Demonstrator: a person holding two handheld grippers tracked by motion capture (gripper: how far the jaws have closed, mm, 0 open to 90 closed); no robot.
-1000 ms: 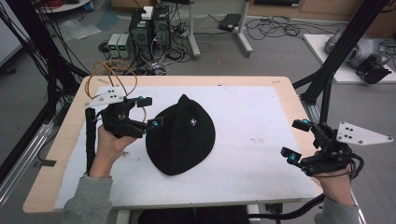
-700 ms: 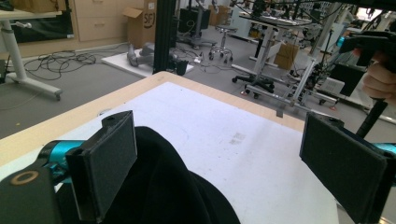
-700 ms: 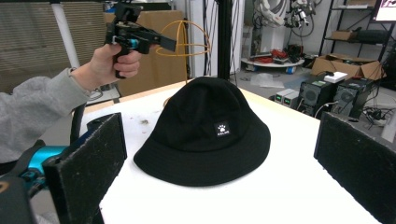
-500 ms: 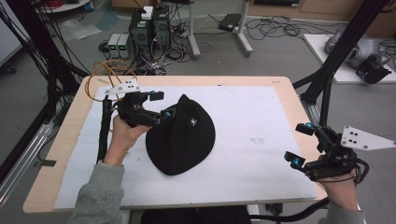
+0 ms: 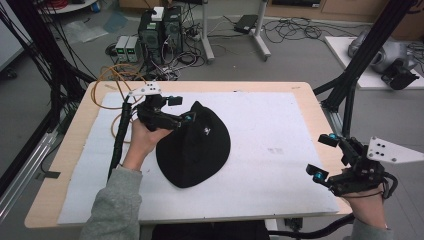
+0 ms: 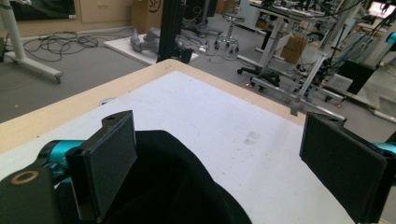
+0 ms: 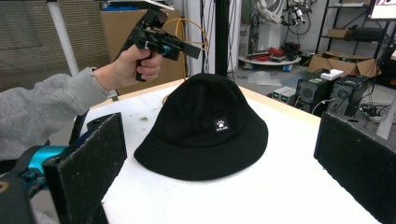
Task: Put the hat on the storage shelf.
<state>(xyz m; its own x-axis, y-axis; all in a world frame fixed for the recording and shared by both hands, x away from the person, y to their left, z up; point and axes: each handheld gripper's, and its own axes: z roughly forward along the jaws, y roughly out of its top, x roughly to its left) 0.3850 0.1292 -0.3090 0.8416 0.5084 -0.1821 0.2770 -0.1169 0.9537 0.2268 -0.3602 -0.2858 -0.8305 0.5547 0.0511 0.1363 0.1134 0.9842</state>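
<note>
A black bucket hat (image 5: 195, 150) with a small white logo patch lies brim-down on the white mat (image 5: 280, 130), left of centre. My left gripper (image 5: 182, 110) hovers open above the hat's far left side, held in a hand with a grey sleeve. In the left gripper view the hat's crown (image 6: 173, 191) sits low between the wide-apart pads (image 6: 109, 158). My right gripper (image 5: 321, 156) is open near the table's front right edge, well apart from the hat. In the right gripper view the hat (image 7: 205, 126) stands ahead between the pads, with the left gripper (image 7: 175, 46) raised behind it.
The mat covers most of a wooden table (image 5: 300, 87). An orange cable (image 5: 112, 80) loops at the far left corner. Black frame posts (image 5: 350, 85) rise just off the right edge. Computers (image 5: 160, 30) and cables are on the floor beyond.
My left gripper has moved away from the person and to the right, from beside the hat's left edge to above its far side. The right gripper has barely shifted.
</note>
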